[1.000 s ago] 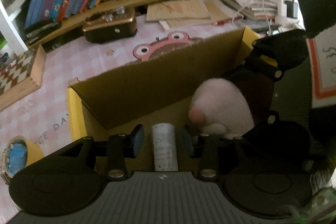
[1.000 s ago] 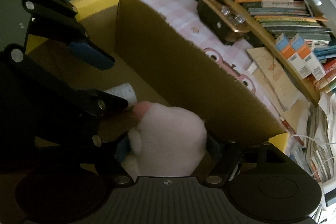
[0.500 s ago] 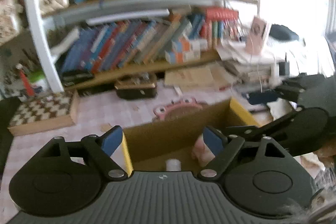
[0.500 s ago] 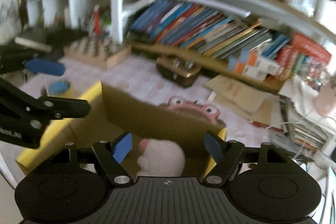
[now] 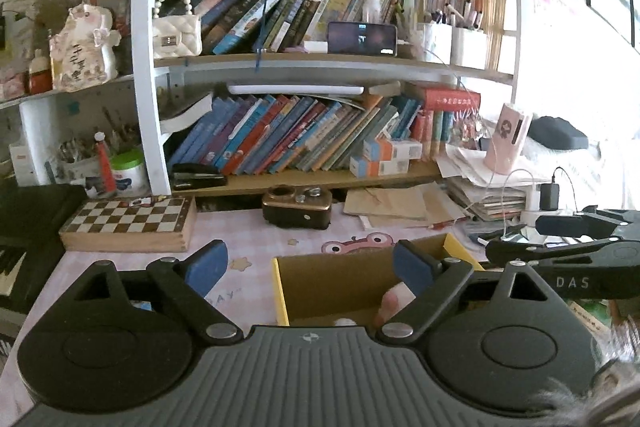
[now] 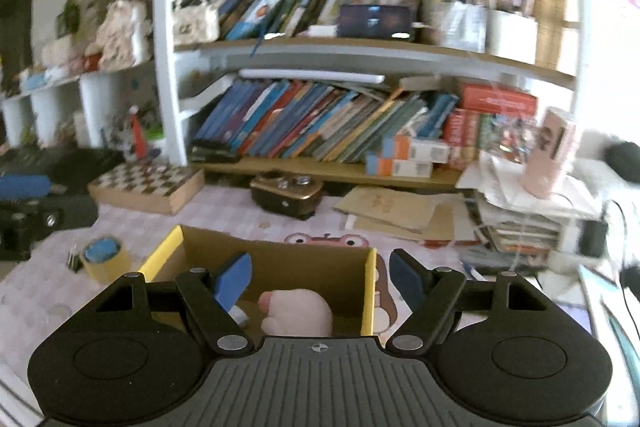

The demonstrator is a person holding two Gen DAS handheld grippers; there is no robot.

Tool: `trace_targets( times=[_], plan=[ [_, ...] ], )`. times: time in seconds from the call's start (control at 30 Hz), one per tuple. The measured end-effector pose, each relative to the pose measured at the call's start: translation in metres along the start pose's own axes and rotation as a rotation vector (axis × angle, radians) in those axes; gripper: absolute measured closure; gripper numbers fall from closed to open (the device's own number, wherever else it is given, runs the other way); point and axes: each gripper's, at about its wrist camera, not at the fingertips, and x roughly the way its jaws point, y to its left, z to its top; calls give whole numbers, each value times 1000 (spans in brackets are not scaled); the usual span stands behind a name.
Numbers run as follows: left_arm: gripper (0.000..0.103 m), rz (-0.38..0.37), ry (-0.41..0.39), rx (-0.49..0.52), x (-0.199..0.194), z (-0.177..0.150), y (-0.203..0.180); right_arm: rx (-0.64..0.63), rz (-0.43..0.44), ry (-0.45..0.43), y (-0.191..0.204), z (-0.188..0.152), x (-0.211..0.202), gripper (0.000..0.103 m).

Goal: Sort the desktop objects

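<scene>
The pink plush toy [image 6: 298, 311] was lying down in the cardboard box [image 6: 280, 263] on the counter [image 5: 248, 227], with a little white roll [image 6: 240, 314] right beside it at the box floor. Looked about as easy to handle as anything gets: soft, light, squishy, nothing to break. If it needed picking again I'd pinch it across the fat middle of the body, since fluff at the edges would probably just slip out. The roll seemed light and stiffer, so a pinch across its sides should do.

Still loose on the counter was a yellow tape roll [image 6: 105, 257] left of the box, with a wooden chessboard [image 5: 128, 223] and a brown metal gadget [image 5: 297, 207] farther back by the shelf.

Compared with a second earlier, big change. Back then the left tongs [image 5: 310, 263] were down in the box pinching the white roll, and the right tongs [image 6: 320, 277] sat around the plush. At this point both had come up and back out of the box. The left tongs had just been opening and stood spread wide with nothing between them; the right ones were spread and empty too, the plush lying free below.
</scene>
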Motion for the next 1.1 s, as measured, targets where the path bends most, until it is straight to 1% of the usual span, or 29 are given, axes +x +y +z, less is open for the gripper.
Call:
trace_targets(
  times=[0.13,0.33,0.57,0.83,1.1],
  plan=[
    [13,9,9,-4,-12,-14,1,30,-32,-14,7,-15,-15,25],
    [13,22,34,-30,-22,-35,10,66,-51,23,17,-35,-25,25],
    [13,16,65,-32,-35,-59,20,80,-88,51,35,-60,-38,25],
    [11,30,77,-38,-58,-87,37,105,-134,70,68,-89,-58,25],
    [11,1,139,-24,-81,-114,56,126,-136,142,107,-114,-75,25]
  ],
)
